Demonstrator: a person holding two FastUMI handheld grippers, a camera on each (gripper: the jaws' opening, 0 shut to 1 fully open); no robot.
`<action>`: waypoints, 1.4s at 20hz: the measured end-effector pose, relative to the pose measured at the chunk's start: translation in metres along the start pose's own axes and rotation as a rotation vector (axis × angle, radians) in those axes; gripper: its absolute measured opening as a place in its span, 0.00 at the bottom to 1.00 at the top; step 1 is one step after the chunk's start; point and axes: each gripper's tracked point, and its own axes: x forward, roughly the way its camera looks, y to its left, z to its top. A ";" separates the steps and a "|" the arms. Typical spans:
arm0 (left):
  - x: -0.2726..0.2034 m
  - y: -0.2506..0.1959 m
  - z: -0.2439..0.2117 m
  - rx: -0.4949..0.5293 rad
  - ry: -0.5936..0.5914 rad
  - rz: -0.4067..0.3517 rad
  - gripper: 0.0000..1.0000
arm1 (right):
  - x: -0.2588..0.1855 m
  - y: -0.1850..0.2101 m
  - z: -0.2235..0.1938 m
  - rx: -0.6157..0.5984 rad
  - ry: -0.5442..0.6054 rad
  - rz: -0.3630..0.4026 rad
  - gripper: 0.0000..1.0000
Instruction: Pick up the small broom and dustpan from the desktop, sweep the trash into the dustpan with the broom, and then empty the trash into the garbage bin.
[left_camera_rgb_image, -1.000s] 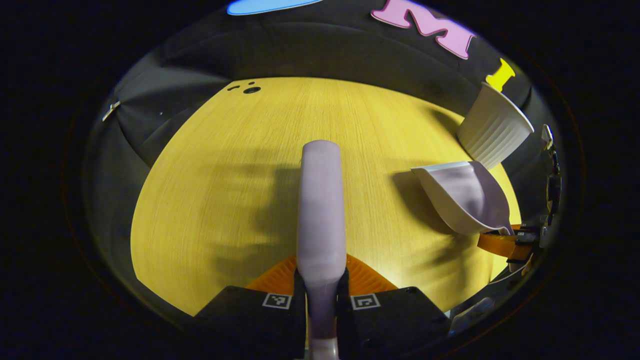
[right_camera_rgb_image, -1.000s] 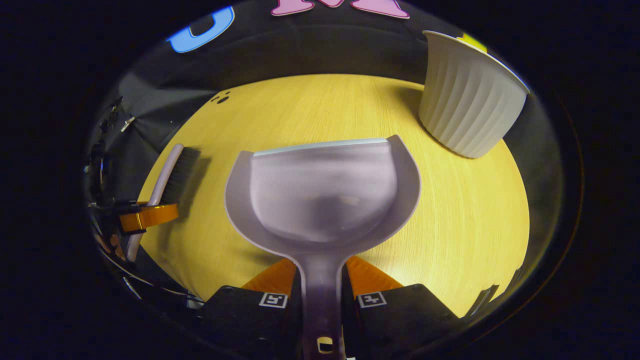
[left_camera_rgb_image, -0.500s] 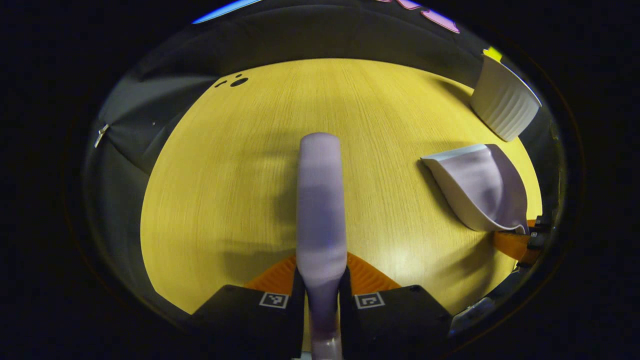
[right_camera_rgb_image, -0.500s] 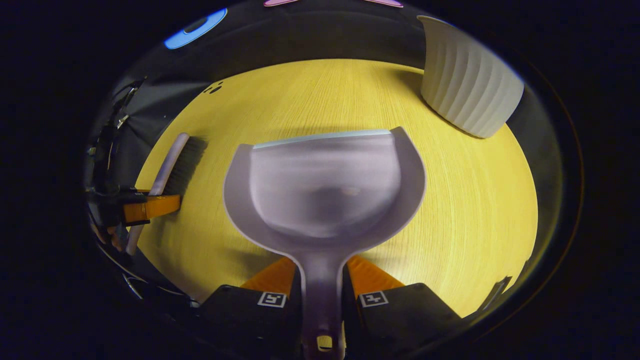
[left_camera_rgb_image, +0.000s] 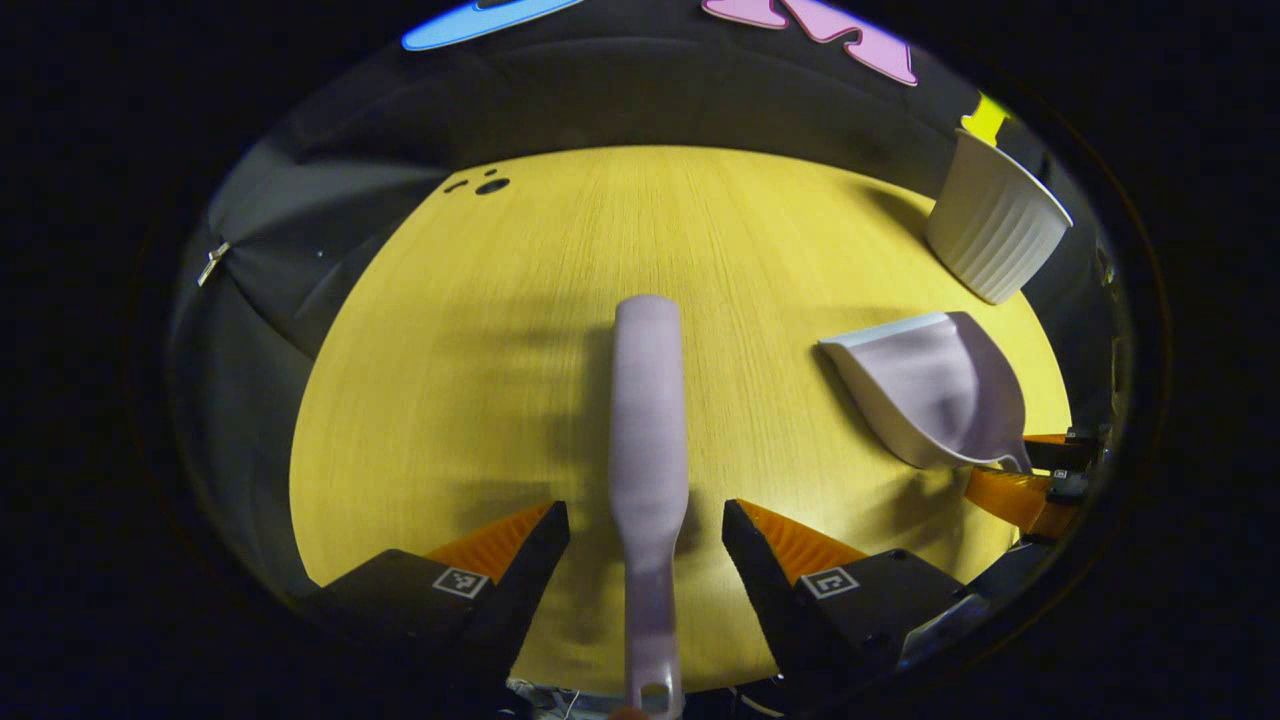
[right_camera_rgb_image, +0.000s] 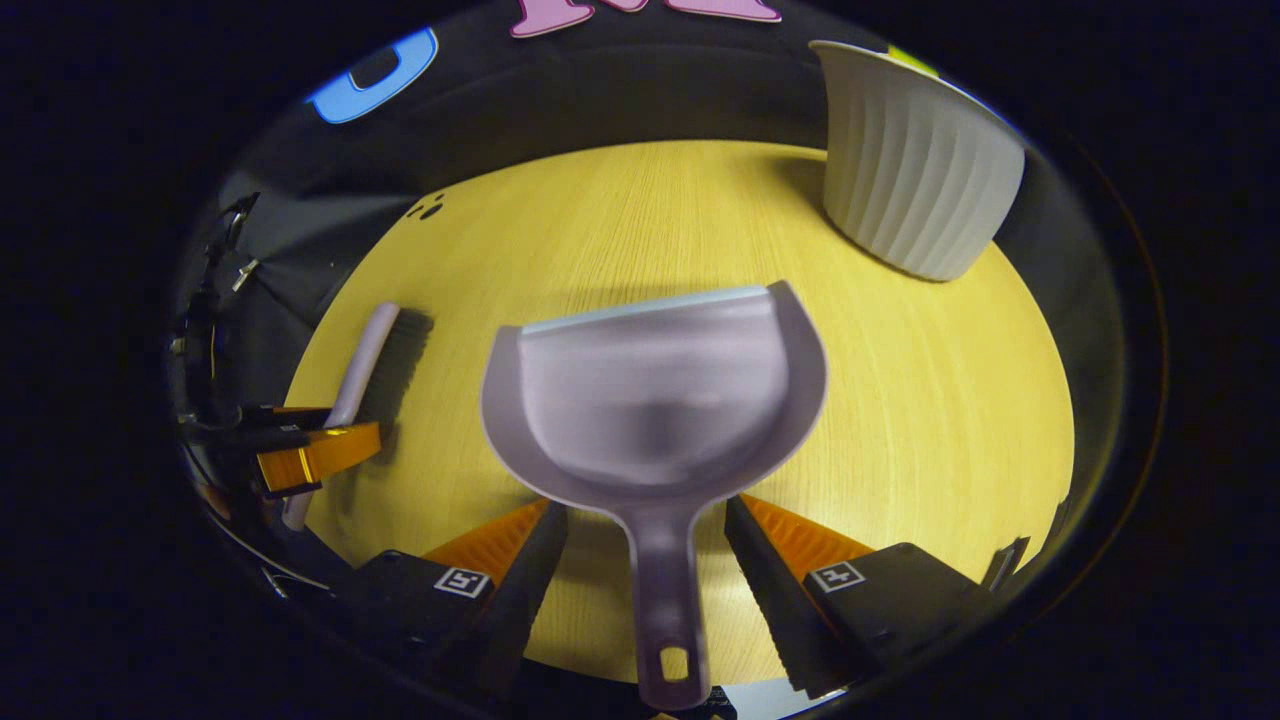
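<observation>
The pale lilac small broom (left_camera_rgb_image: 648, 430) lies on the yellow wooden desktop (left_camera_rgb_image: 480, 400), its handle running between the fingers of my left gripper (left_camera_rgb_image: 645, 520), which is open and apart from it. The lilac dustpan (right_camera_rgb_image: 655, 400) rests on the desktop with its handle between the spread fingers of my right gripper (right_camera_rgb_image: 645, 520), also open. In the left gripper view the dustpan (left_camera_rgb_image: 935, 390) sits to the right, with the right gripper's orange fingers (left_camera_rgb_image: 1010, 495) behind it. In the right gripper view the broom (right_camera_rgb_image: 365, 365) lies at the left beside the left gripper's orange finger (right_camera_rgb_image: 315, 455).
A white ribbed garbage bin (right_camera_rgb_image: 905, 170) stands at the far right of the desktop, seen also in the left gripper view as the bin (left_camera_rgb_image: 990, 235). Small dark holes (left_camera_rgb_image: 490, 185) mark the far left of the desktop. Black cloth walls ring the table.
Both grippers have opened: the left let go of the broom handle and the right let go of the dustpan handle. Both tools now lie on the desktop.
</observation>
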 end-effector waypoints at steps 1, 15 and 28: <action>-0.012 -0.001 0.005 0.000 -0.041 -0.006 0.98 | -0.012 0.001 0.006 -0.005 -0.036 -0.006 0.99; -0.231 -0.024 0.031 0.050 -0.711 -0.037 0.97 | -0.206 0.066 0.071 -0.068 -0.636 0.058 0.99; -0.240 -0.091 -0.036 0.054 -0.632 -0.188 0.97 | -0.236 0.048 -0.010 -0.071 -0.607 -0.006 0.99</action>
